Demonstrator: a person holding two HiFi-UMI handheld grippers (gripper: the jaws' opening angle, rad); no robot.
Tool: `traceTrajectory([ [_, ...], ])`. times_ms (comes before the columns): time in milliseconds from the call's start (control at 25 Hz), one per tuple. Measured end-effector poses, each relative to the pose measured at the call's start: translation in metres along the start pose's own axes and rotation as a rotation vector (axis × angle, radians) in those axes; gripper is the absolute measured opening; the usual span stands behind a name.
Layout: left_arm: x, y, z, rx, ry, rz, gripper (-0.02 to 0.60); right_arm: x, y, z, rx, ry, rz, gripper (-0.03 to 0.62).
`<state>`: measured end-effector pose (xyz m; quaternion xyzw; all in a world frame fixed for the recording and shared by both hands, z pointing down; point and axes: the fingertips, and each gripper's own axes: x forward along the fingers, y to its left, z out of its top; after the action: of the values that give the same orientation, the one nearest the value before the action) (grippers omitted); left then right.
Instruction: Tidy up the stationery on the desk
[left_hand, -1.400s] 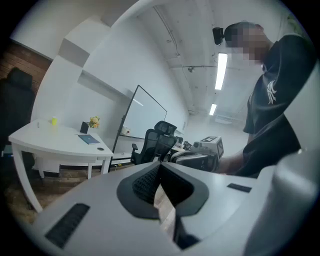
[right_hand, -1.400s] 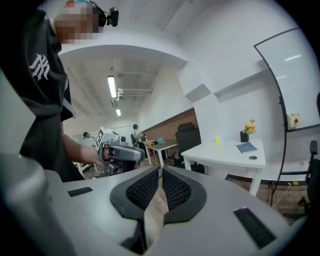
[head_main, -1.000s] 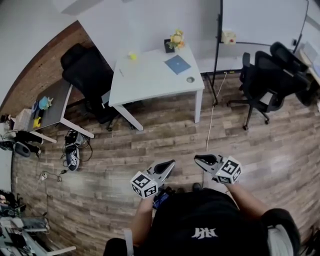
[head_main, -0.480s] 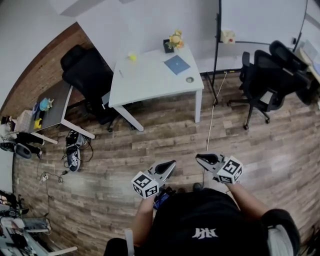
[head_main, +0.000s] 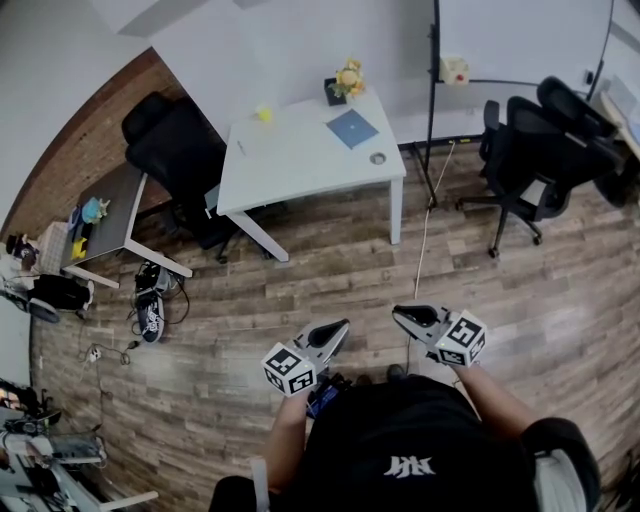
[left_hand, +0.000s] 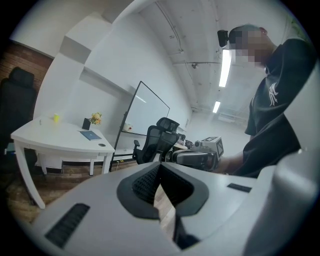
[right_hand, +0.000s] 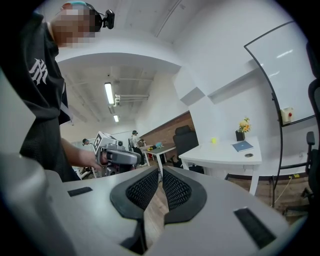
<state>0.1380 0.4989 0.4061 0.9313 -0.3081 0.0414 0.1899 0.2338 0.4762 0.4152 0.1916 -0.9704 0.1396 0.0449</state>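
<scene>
The white desk (head_main: 300, 170) stands far ahead across the wood floor. On it lie a blue notebook (head_main: 352, 128), a small round item (head_main: 377, 158), a yellow item (head_main: 264, 113), a pen (head_main: 241, 147) and a flower pot (head_main: 346, 80). Both grippers hang low in front of the person, well short of the desk. My left gripper (head_main: 338, 328) is shut with nothing in it. My right gripper (head_main: 398, 316) is also shut and holds nothing. The desk (left_hand: 60, 137) and notebook (left_hand: 90, 135) show in the left gripper view, and the desk (right_hand: 220, 156) and notebook (right_hand: 243, 146) in the right gripper view.
A black office chair (head_main: 175, 150) stands left of the desk, another (head_main: 540, 150) at the right under a whiteboard (head_main: 525, 40). A grey side desk (head_main: 105, 210) with small items stands at the far left, shoes (head_main: 147, 310) beside it. A cable (head_main: 425, 250) runs along the floor.
</scene>
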Motion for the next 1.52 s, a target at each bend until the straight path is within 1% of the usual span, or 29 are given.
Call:
traceTrajectory([
  [200, 0.007, -0.003, -0.001, 0.002, 0.003, 0.016, 0.000, -0.010, -0.006, -0.005, 0.012, -0.005, -0.002, 0.049],
  [360, 0.001, -0.002, -0.001, -0.003, 0.001, 0.043, 0.000, -0.017, -0.006, -0.009, 0.038, -0.017, -0.005, 0.049],
  [560, -0.003, 0.019, 0.011, 0.007, -0.008, 0.084, 0.000, -0.011, -0.018, -0.004, 0.036, -0.031, 0.007, 0.049],
  [720, -0.003, 0.029, 0.014, -0.034, -0.030, 0.096, 0.000, -0.007, -0.024, -0.013, 0.056, -0.017, 0.004, 0.049],
  [840, 0.005, 0.041, 0.015, -0.042, -0.030, 0.088, 0.000, -0.001, -0.035, -0.018, 0.071, -0.004, -0.002, 0.049],
  [1040, 0.026, 0.078, 0.019, -0.058, -0.023, 0.078, 0.000, 0.021, -0.067, -0.016, 0.073, 0.028, -0.002, 0.049],
  [1200, 0.040, 0.120, 0.024, -0.081, -0.038, 0.083, 0.000, 0.047, -0.099, -0.002, 0.066, 0.040, 0.000, 0.049],
  [1320, 0.051, 0.155, 0.038, -0.090, -0.044, 0.082, 0.000, 0.073, -0.126, 0.014, 0.061, 0.041, -0.001, 0.049],
  [1520, 0.073, 0.212, 0.071, -0.079, -0.057, 0.048, 0.000, 0.116, -0.169, 0.040, 0.047, 0.055, -0.009, 0.049],
])
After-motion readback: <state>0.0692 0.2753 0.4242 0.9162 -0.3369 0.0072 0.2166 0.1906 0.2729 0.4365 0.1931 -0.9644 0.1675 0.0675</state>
